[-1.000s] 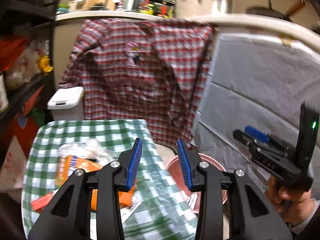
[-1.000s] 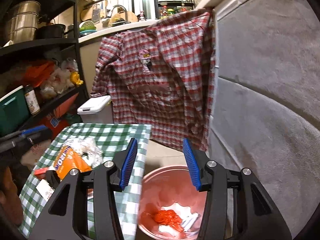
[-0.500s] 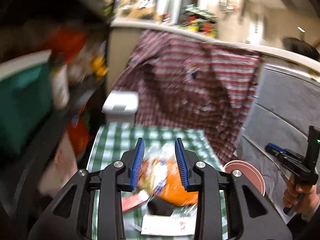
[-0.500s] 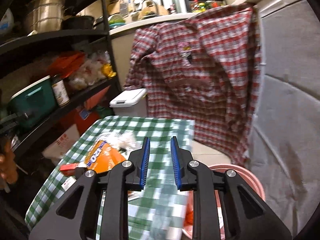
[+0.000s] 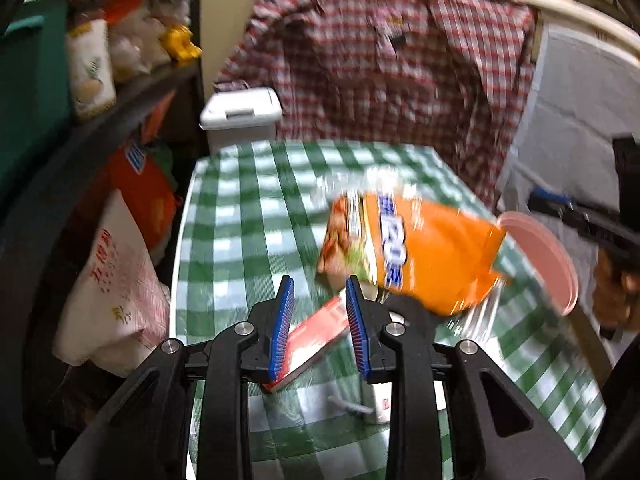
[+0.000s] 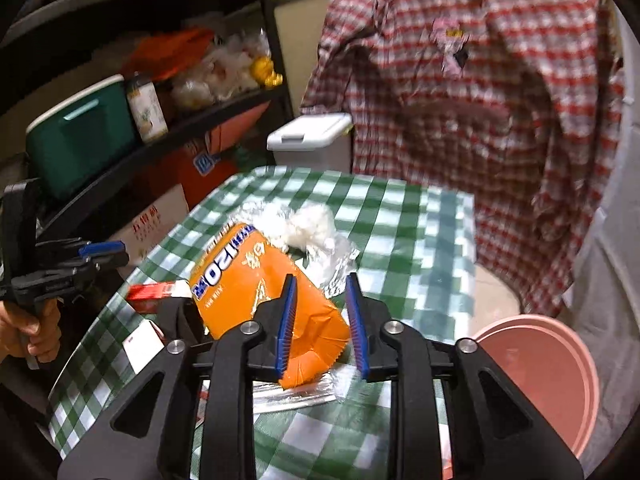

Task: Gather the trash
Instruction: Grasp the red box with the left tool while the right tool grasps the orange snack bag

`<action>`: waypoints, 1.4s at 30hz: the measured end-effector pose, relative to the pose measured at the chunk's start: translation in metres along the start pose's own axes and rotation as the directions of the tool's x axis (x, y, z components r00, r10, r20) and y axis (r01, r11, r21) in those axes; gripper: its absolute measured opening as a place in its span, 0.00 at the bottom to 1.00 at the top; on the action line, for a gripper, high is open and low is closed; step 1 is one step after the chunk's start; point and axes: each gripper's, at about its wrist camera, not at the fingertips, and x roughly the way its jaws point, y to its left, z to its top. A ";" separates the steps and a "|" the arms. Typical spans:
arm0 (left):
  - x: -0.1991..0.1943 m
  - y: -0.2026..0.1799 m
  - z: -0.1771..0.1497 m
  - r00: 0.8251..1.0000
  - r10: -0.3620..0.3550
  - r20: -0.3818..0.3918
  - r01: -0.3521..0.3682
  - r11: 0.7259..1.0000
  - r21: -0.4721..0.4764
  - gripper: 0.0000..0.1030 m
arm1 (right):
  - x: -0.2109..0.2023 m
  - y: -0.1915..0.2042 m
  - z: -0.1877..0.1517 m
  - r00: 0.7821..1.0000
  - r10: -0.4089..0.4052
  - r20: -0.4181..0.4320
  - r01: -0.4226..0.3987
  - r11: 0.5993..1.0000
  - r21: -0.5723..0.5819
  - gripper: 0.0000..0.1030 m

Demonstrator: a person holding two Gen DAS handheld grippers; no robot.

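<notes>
While both grippers hang above the green-and-white checked tablecloth (image 5: 248, 216), neither has hold of anything. The left gripper (image 5: 320, 322) has its blue-padded jaws partly apart and empty; seen between them, lower down on the cloth, lies a flat red cardboard packet (image 5: 316, 330), not pressed by either pad. The right gripper (image 6: 321, 320) has its jaws opening, a narrow gap so far, and the near corner of a crumpled orange snack bag with blue lettering (image 6: 264, 292) shows in that gap, below the pads; contact cannot be confirmed and no pinch is visible.

The orange bag rests on the middle of the cloth, partly over a clear crinkled plastic wrapper (image 6: 296, 394). A wad of white tissue in clear film (image 6: 308, 224) lies just behind the bag, touching it. The red packet sits beside the bag on its left in the right wrist view. A white paper card (image 6: 140, 344) lies near the table's near-left edge.

A round pink plastic bin (image 6: 552, 372) stands on the floor just off the table's right edge. A red-and-white plaid shirt (image 6: 480, 92) hangs behind the table; a white lidded bin (image 6: 308, 134) stands at the far end.
</notes>
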 end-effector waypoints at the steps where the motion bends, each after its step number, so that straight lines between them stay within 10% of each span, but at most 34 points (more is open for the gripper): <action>1: 0.005 0.000 -0.002 1.000 0.001 -0.015 -0.001 1.000 0.008 0.32 | 0.008 -0.002 -0.001 1.000 0.010 -0.021 -0.010 1.000 0.006 0.30; 4: 0.018 0.004 -0.008 0.999 0.012 -0.051 -0.011 1.000 0.020 0.52 | 0.030 -0.006 -0.006 0.997 0.028 -0.076 -0.026 1.000 0.015 0.42; 18: 0.055 0.012 -0.026 0.985 -0.016 -0.171 0.019 1.000 0.015 0.57 | 0.062 -0.006 -0.014 0.977 0.092 -0.193 -0.090 0.996 0.019 0.49; 28: 0.051 0.012 -0.026 0.982 -0.010 -0.189 0.018 0.999 0.040 0.36 | 0.054 -0.001 -0.014 0.979 0.097 -0.182 -0.103 0.994 -0.025 0.11; 42: 0.020 0.009 -0.022 0.988 -0.003 -0.155 0.006 1.000 0.020 0.24 | 0.002 0.006 -0.003 0.990 0.112 -0.082 -0.118 0.991 -0.065 0.03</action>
